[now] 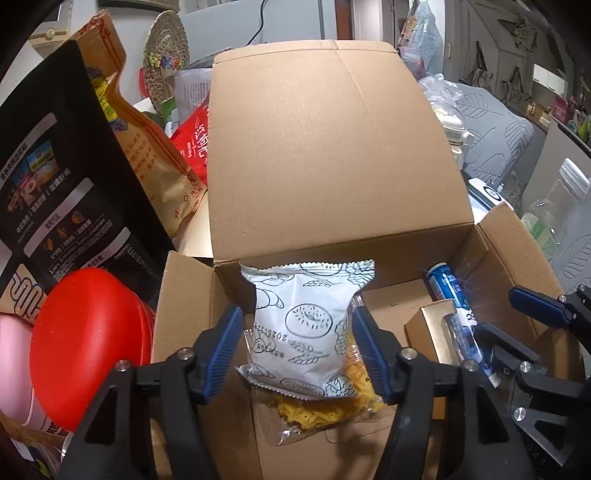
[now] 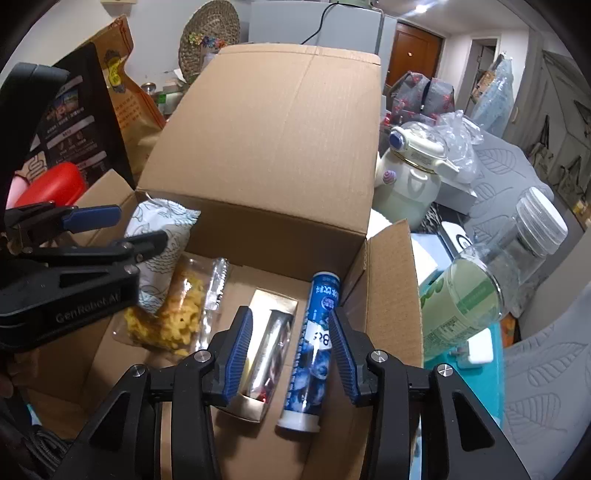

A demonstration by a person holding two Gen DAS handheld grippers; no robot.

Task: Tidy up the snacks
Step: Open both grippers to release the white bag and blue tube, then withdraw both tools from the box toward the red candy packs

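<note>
Bags (image 1: 66, 177) crowd the cardboard box's (image 1: 314, 147) left, bottles (image 2: 480, 291) its right; inside, the released left gripper (image 1: 299, 343) tilts down, straddling the white snack packet (image 1: 303, 325); the right gripper (image 2: 291, 354), fingers parted, hangs over the blue tube (image 2: 314, 350).

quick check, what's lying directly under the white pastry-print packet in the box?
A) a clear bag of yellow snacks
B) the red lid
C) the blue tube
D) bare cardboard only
A: the white packet rests on the clear bag of yellow snacks, which pokes out beneath it inside the cardboard box.

White wall (image 2: 74, 22), brown door (image 2: 413, 55), grey leaf-quilted cover (image 2: 535, 369), ceiling light (image 2: 421, 7) on.
</note>
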